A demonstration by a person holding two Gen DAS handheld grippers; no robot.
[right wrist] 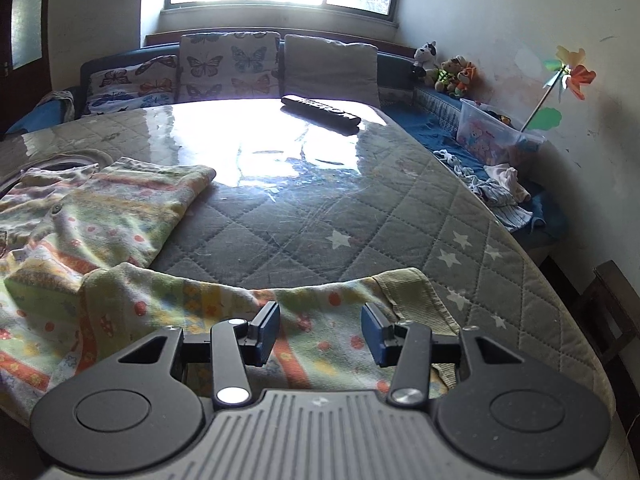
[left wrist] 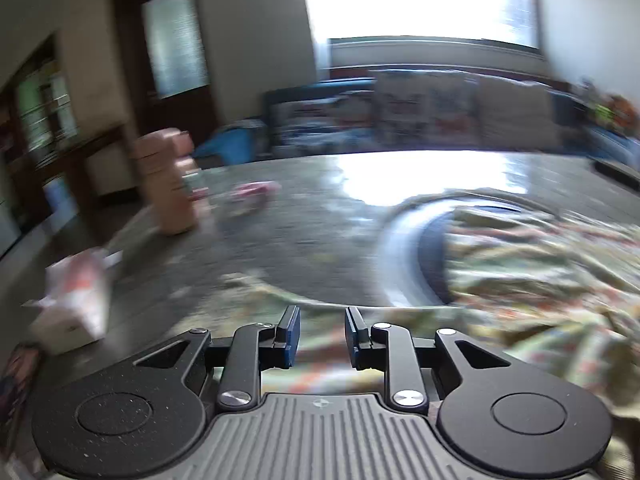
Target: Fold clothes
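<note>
A small patterned garment (right wrist: 100, 216) in pale green, yellow and orange lies spread on the table (right wrist: 320, 216), which has a quilted grey cover under clear plastic. One sleeve with a ribbed cuff (right wrist: 416, 292) lies across the near edge. My right gripper (right wrist: 320, 334) is open, just above that sleeve, nothing between its fingers. In the blurred left wrist view the same garment (left wrist: 540, 280) lies to the right and under my left gripper (left wrist: 322, 334), which is open with its fingers over the cloth edge.
A black remote (right wrist: 320, 114) lies at the table's far side. A pink bottle (left wrist: 172, 188) and a white box (left wrist: 76, 312) stand on the left. A sofa with butterfly cushions (right wrist: 228, 68) is behind; toys and loose clothes (right wrist: 500, 188) are at the right.
</note>
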